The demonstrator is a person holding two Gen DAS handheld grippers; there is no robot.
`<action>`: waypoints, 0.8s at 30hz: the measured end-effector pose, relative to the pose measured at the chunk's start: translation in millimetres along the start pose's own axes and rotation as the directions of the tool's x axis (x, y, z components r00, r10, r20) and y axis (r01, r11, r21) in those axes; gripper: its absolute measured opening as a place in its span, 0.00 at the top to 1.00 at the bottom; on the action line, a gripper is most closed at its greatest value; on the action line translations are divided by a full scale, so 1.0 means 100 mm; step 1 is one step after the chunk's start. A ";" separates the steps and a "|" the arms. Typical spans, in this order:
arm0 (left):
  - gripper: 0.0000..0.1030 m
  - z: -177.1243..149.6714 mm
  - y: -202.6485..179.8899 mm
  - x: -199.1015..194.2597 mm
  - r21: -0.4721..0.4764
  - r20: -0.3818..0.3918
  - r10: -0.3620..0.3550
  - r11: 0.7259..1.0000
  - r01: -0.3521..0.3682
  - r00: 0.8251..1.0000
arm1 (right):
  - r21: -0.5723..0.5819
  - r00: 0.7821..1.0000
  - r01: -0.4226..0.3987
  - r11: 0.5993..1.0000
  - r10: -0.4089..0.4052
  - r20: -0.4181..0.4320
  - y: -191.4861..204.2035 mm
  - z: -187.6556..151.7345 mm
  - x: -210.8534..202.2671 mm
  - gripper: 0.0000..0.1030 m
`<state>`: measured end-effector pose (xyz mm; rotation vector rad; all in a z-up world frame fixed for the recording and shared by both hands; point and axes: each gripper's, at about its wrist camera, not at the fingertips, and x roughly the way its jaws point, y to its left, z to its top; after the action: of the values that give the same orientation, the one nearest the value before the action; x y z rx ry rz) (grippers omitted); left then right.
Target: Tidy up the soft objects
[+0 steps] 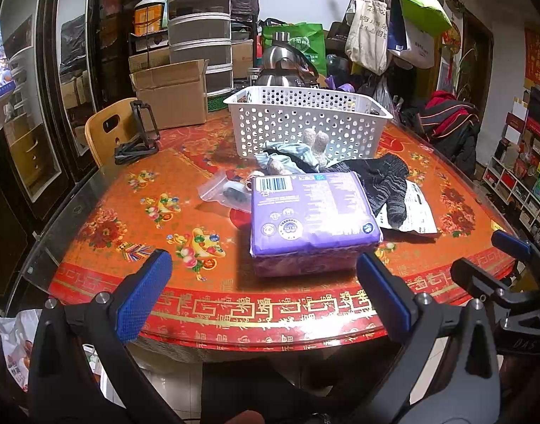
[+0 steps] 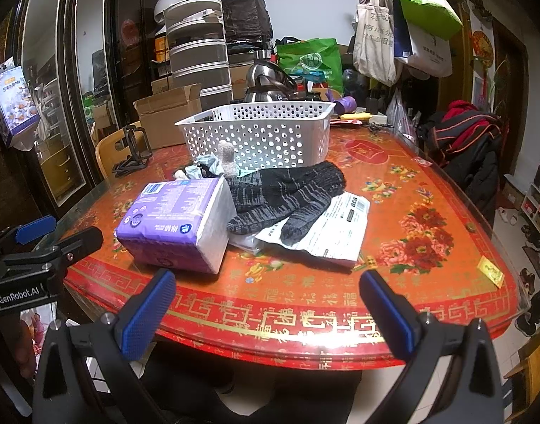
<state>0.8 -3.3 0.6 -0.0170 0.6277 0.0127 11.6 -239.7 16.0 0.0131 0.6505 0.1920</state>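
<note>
Nearest, both tools poised over the table's front edge: left gripper point(image 1: 264, 289) spread wide and holding nothing, right gripper point(image 2: 268, 304) likewise spread wide and bare, neither touching any item. Just beyond, a purple tissue pack point(image 1: 312, 212) lying flat on the red patterned tabletop point(image 1: 128, 212), closest of the soft things. Touching its right side, dark knitted gloves point(image 2: 287, 194) draped partly over a white printed pouch point(image 2: 326, 229). To the pack's left, a clear zip bag point(image 1: 222, 189) with something dark inside. Behind the pack, a crumpled light-blue cloth point(image 1: 291, 153) and a beige knitted piece point(image 1: 317, 141) leaning against the front wall of the white perforated basket point(image 1: 305, 120). Judged from this layout, barely begun: every soft item in view lying outside the basket, contents of the basket mostly hidden, so nearly all of the sorting left to do. Surface: glossy, glass-topped, red and gold with flower motifs, reflecting light near the front border. Farther back, a steel kettle point(image 1: 280, 67) behind the basket, an open cardboard box point(image 1: 170, 95), stacked grey drawers point(image 1: 199, 28), a wooden chair point(image 1: 107, 130), hanging tote bags point(image 1: 372, 24), dark cabinets on the left and clothes piled on the right.
</note>
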 end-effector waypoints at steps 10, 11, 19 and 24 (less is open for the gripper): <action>0.00 0.02 0.01 -0.02 -0.001 0.004 0.000 1.000 0.000 1.000 | 0.001 1.000 -0.001 1.000 0.001 -0.002 -0.01 0.01 -0.01 0.00; 0.00 0.01 0.01 -0.02 -0.001 0.003 0.000 1.000 0.000 1.000 | 0.002 1.000 -0.002 1.000 0.002 -0.002 -0.01 0.01 -0.01 0.00; 0.00 0.01 0.01 -0.02 -0.001 0.005 0.001 1.000 -0.001 1.000 | 0.003 1.000 -0.003 1.000 0.003 -0.004 0.00 -0.01 0.02 0.00; 0.00 0.02 0.02 -0.03 0.000 0.005 -0.001 1.000 0.001 1.000 | 0.003 1.000 -0.005 1.000 0.005 -0.005 0.03 -0.03 0.02 0.00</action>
<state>-0.5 -1.8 3.9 -0.0177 0.6229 0.0120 11.2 -236.8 12.6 0.0168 0.6557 0.1957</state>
